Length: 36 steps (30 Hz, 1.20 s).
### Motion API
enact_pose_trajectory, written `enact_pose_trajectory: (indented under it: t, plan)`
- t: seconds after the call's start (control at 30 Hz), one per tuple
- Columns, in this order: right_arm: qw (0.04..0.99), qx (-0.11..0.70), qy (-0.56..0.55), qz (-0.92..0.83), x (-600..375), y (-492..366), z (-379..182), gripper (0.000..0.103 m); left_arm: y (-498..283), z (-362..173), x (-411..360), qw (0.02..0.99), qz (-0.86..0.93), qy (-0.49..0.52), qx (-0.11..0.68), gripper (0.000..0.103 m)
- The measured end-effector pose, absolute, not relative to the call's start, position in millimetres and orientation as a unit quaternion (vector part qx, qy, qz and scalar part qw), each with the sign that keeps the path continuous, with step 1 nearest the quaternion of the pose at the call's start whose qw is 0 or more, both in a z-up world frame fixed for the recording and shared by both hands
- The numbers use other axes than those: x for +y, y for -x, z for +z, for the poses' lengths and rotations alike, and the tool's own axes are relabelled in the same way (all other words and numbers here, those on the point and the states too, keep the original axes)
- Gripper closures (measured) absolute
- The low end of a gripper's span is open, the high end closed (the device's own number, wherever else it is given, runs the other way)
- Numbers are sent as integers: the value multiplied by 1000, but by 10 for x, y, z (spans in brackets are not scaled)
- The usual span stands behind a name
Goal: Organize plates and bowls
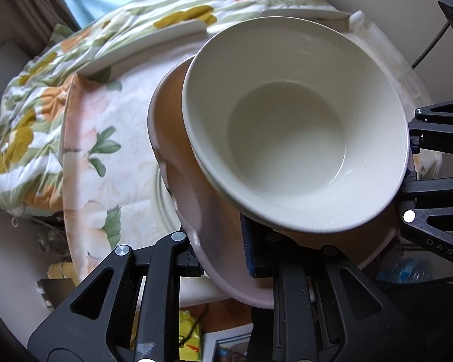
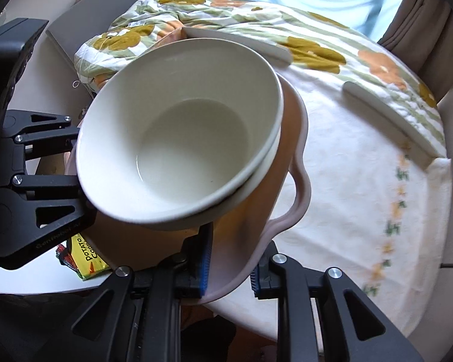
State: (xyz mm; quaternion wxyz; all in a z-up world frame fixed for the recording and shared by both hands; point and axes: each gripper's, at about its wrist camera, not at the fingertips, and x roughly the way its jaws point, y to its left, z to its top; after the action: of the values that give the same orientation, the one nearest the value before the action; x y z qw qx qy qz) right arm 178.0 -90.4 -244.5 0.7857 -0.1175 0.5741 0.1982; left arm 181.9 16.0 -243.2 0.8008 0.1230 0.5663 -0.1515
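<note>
A pink dish with a wavy rim is held tilted above the table by both grippers. Two stacked cream bowls sit inside it. My left gripper is shut on the pink dish's near rim; its blue pad presses the inner wall. My right gripper is shut on the dish's opposite rim, blue pads on both sides. Each gripper shows at the edge of the other's view.
A round table has a flowered cloth. A folded flowered quilt lies at the back. Two white plates lie near it. A potato crisp bag lies below the table edge.
</note>
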Motion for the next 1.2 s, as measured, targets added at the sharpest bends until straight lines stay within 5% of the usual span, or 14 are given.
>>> enact_pose_trajectory:
  t: [1.2]
  plan:
    - [773, 611, 84, 148, -779, -1894, -2741, 84, -2005, -2718, 265, 758, -150, -130, 621, 87]
